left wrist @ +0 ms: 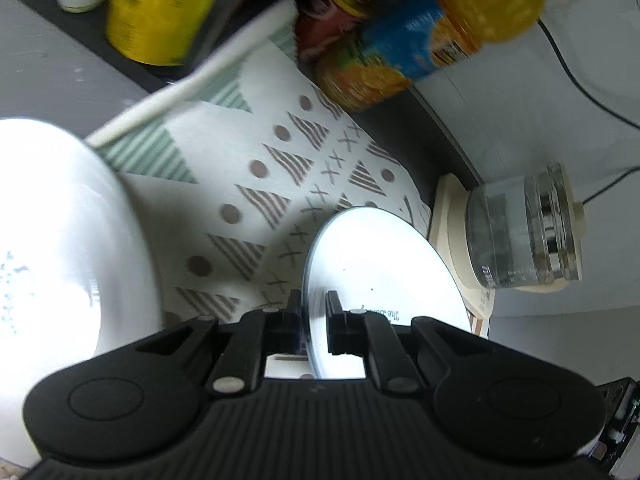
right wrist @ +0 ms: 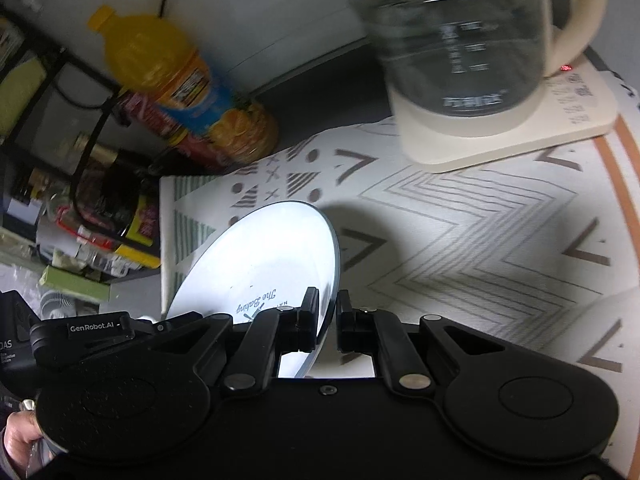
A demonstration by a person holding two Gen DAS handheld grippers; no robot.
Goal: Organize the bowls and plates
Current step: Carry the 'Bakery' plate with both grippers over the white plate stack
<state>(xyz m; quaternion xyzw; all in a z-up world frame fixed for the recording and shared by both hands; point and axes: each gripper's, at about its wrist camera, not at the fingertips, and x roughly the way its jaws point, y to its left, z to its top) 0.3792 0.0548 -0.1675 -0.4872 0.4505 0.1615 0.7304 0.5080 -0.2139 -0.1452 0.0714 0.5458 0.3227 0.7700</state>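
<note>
Plate (right wrist: 272, 256), white with dark lettering, probably one single piece, is pinched at its rim by left gripper (left wrist: 314, 312) and right gripper (right wrist: 328, 316).

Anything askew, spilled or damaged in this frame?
Only the plate looks odd: it is tilted steeply on edge above the mat, the left gripper and right gripper both clamped on its rim. Nothing spilled or broken shows.
</note>
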